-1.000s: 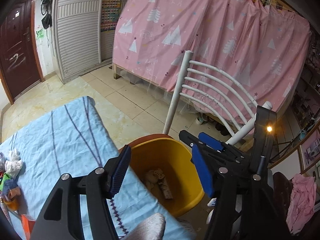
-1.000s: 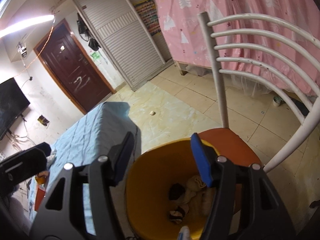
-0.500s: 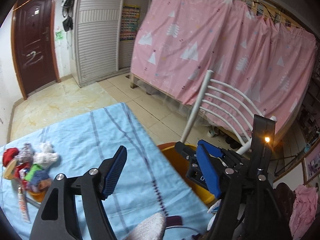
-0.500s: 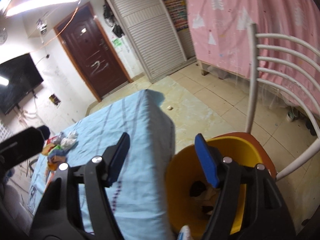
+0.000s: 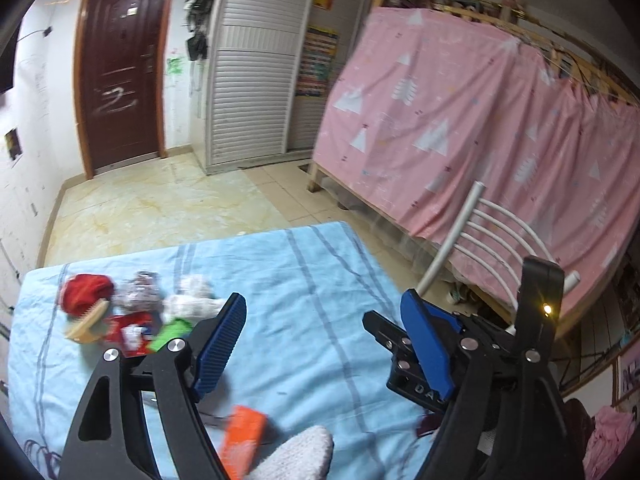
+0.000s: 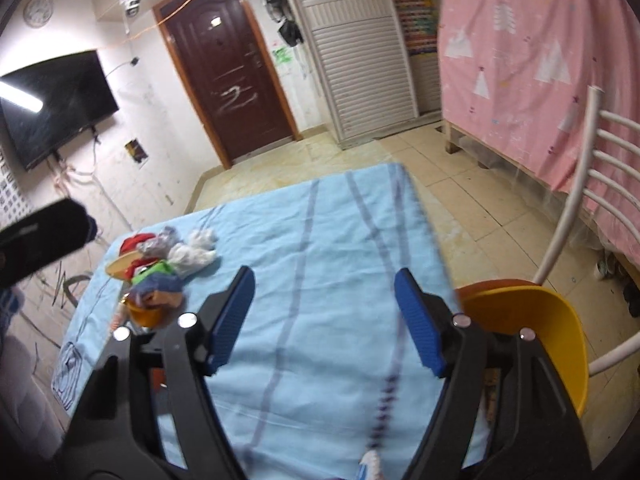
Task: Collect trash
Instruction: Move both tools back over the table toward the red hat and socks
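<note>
A pile of trash [image 5: 136, 312] lies on the blue striped tablecloth [image 5: 320, 280] at the left: red, white, green and wrapper pieces with a wooden brush. The same trash pile [image 6: 160, 264] appears at the left in the right wrist view. An orange packet [image 5: 244, 436] lies near the front edge. My left gripper [image 5: 324, 336] hangs above the cloth just right of the pile, its jaws opening with nothing between them. My right gripper [image 6: 324, 312] is over the middle of the tablecloth [image 6: 320, 220], jaws also opening and empty. The yellow bin [image 6: 532, 320] sits on a chair at the right.
A white-railed chair [image 6: 600, 184] stands beside the table's right edge, with a pink curtain [image 5: 480, 140] behind it. A dark door [image 6: 228, 80] and white shutter cupboard [image 5: 248, 80] are at the far wall. A white-gloved hand [image 5: 296, 456] shows at the bottom.
Both grippers have swung left from over the yellow bin to over the table. The trash pile has come into view, and both pairs of jaws stand wider.
</note>
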Demonstrator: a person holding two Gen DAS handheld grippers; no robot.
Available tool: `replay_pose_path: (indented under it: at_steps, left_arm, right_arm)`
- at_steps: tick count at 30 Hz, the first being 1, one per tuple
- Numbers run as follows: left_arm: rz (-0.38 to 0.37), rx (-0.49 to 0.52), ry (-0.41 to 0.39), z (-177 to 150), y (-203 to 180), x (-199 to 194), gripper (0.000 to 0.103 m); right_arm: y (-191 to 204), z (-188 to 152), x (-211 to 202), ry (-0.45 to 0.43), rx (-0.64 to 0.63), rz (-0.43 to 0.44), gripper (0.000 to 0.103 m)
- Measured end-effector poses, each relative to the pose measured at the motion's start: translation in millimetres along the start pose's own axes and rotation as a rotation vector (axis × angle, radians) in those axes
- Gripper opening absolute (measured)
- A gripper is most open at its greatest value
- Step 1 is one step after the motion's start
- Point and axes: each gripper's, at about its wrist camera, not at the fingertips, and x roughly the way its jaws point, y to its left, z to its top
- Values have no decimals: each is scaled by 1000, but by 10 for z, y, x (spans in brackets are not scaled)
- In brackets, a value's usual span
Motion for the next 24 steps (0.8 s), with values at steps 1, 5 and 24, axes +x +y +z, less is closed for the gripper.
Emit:
replay_pose_path:
  at_steps: [1, 5, 24]
  left_arm:
    - [8, -5, -1, 3, 57, -13, 71]
    - [44, -31, -8, 42, 362, -66, 71]
    - [218, -146, 21, 225, 1874, -50, 73]
  right_arm:
    - [84, 9, 37, 5, -13, 6, 71]
    - [340, 33, 147, 22, -49, 25, 72]
    - [1393, 45, 697, 149, -198, 153, 72]
